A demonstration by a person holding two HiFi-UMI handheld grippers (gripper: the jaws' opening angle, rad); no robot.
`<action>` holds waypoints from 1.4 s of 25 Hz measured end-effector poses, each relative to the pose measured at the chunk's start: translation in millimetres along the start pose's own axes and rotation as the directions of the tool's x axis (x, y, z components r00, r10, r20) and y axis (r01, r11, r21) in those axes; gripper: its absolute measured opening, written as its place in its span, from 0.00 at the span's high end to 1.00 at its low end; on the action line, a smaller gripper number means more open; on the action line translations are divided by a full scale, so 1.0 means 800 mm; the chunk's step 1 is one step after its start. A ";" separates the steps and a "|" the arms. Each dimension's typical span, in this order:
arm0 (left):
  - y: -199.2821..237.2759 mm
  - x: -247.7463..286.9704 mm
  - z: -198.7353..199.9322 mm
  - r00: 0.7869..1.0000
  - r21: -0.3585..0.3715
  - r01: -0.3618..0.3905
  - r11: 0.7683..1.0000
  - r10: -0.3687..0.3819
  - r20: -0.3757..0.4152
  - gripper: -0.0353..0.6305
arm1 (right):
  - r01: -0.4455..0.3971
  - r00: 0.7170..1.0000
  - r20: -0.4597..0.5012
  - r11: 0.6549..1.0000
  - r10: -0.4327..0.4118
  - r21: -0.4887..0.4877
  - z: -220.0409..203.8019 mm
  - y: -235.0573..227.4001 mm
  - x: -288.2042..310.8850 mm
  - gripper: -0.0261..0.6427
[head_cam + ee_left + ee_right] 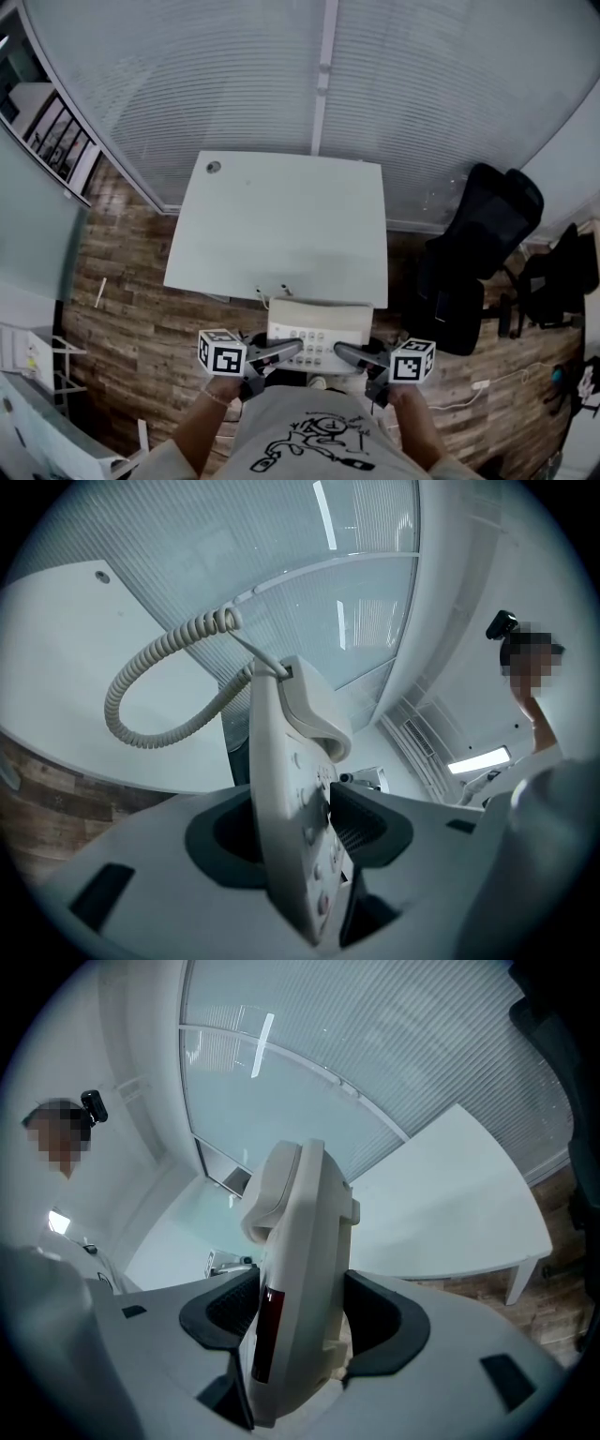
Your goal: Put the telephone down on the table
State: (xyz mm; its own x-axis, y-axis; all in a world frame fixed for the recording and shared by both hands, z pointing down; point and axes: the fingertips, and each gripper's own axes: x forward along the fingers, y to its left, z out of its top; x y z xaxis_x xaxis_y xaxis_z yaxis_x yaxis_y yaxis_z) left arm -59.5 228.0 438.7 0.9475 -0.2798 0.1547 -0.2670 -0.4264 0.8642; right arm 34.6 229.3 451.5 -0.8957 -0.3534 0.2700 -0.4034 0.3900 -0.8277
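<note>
White table [281, 225] stands on wood floor [122, 309], against blinds [234, 75]. Left gripper [292, 348] and right gripper [341, 351] both clamp the telephone [319, 323] near the table's front edge.

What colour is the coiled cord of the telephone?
Pale grey, almost white. The coiled cord shows best in the left gripper view.

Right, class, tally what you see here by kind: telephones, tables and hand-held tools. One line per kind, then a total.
telephone: 1
table: 1
tools: 2 (left tool, right tool, each clamped on the telephone)
Total: 4
</note>
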 end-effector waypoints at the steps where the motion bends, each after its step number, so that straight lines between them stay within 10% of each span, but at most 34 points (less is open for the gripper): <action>1: 0.003 -0.004 0.005 1.000 -0.002 0.003 1.000 -0.003 -0.002 0.64 | 0.001 1.000 0.000 1.000 -0.001 0.000 0.004 0.001 0.006 0.52; 35: 0.062 0.043 0.116 1.000 -0.020 -0.005 1.000 0.004 -0.025 0.64 | -0.002 1.000 0.019 1.000 0.001 0.031 0.116 -0.054 0.048 0.52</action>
State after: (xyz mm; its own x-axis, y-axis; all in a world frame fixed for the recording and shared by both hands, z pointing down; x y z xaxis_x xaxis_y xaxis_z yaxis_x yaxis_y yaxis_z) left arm -56.8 117.3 442.2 0.9505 -0.2599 0.1704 -0.2680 -0.4078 0.8729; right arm 34.8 119.8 452.0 -0.8922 -0.3695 0.2596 -0.3959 0.3636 -0.8432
